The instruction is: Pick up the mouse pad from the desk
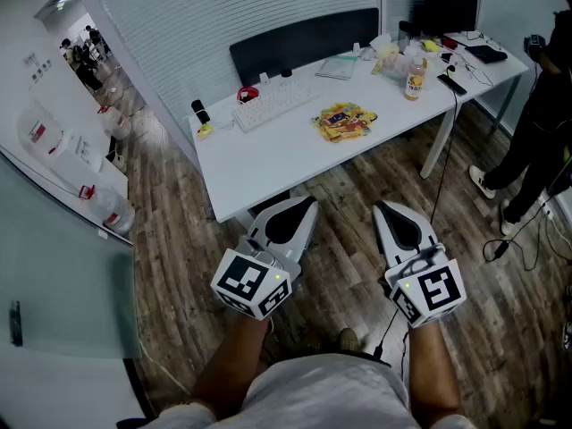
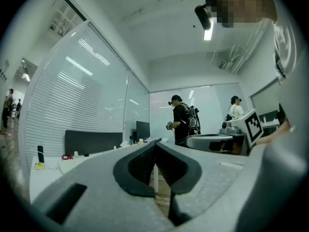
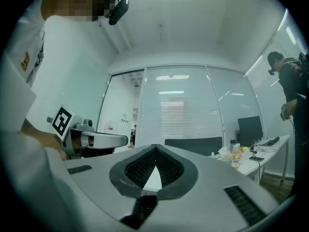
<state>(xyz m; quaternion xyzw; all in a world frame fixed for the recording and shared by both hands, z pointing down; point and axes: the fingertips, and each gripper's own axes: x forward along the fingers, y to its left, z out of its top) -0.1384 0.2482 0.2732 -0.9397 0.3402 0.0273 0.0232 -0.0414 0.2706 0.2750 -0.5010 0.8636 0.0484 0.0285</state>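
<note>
mouse pad unclear, 1 desk, 1 keyboard, l gripper + r gripper shut

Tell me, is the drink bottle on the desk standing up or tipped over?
Upright: the bottle stands cap up on the white desk.

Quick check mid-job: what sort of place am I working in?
Most likely an office: a long white desk carries a keyboard and a dark monitor, and glass partition walls with blinds stand behind it.
</note>
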